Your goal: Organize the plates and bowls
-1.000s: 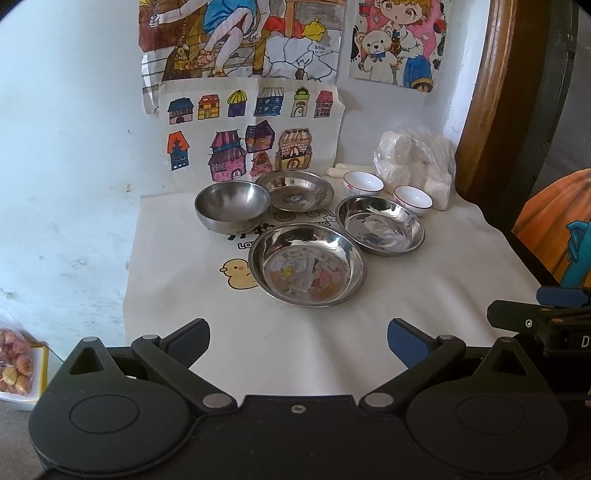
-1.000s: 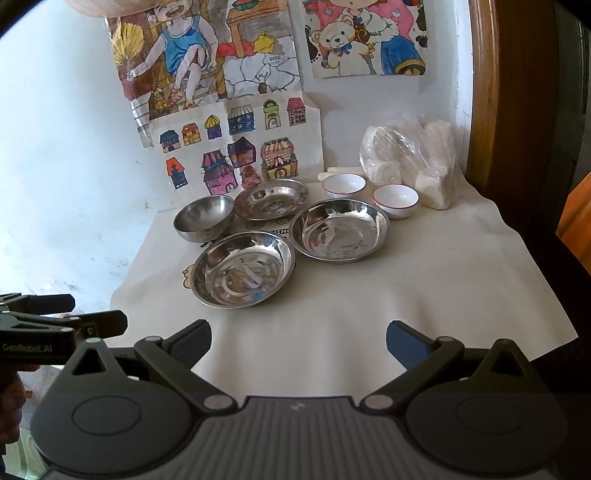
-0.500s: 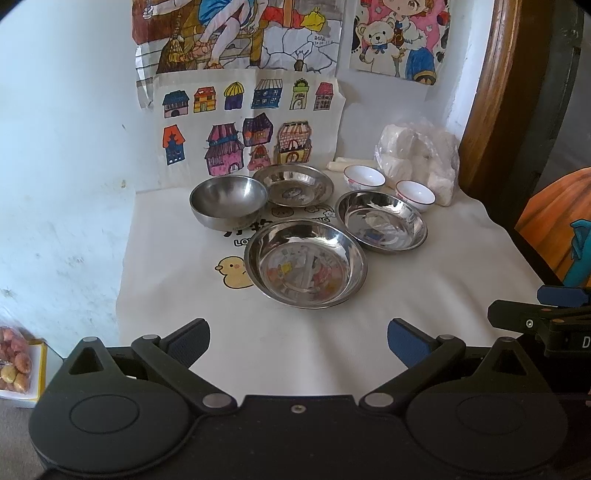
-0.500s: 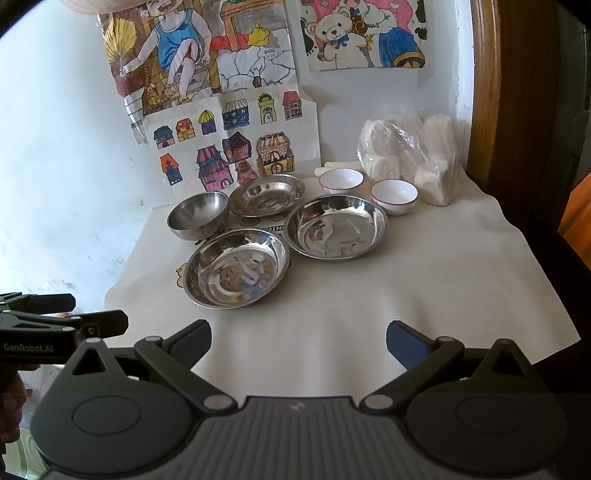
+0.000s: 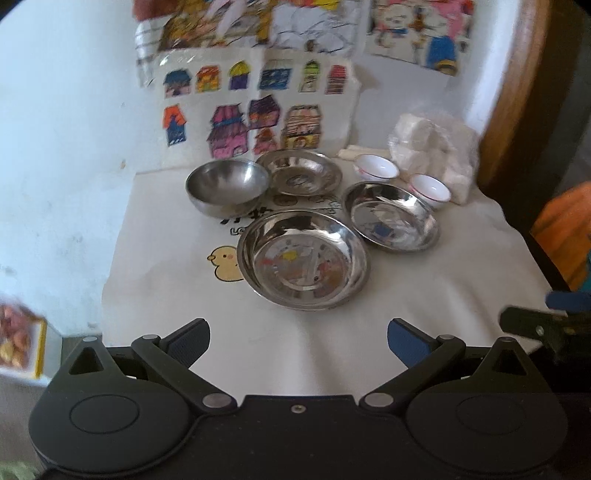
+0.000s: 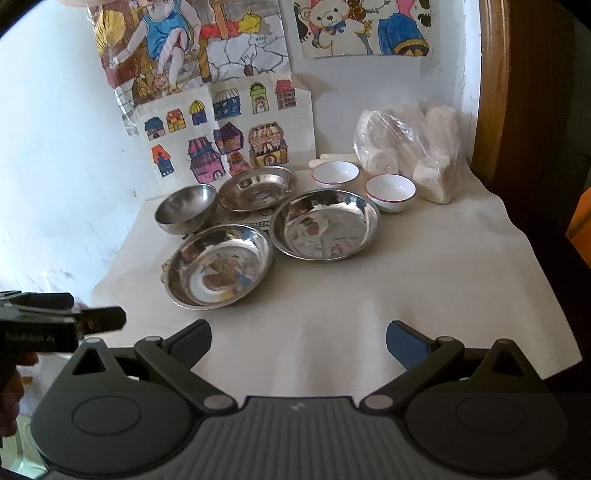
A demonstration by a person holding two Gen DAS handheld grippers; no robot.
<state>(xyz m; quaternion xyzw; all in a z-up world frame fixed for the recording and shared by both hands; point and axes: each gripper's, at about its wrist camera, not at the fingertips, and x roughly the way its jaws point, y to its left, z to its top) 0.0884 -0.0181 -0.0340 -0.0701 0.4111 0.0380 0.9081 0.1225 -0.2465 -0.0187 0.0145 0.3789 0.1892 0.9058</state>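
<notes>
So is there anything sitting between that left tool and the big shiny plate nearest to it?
Nothing visible. Only bare white cloth lies between the open left tool and the nearest steel plate. The other dishes sit behind or beside it.

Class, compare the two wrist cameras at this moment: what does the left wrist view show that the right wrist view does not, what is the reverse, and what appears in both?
Only the left wrist view shows the whole yellow duck print on the table cover, and a box of reddish items at far left.

Only the right wrist view shows the complete teddy bear drawing on the wall.

Both show three steel plates, the steel bowl, two white bowls, the plastic bag, and open grippers: left gripper, right gripper.
</notes>
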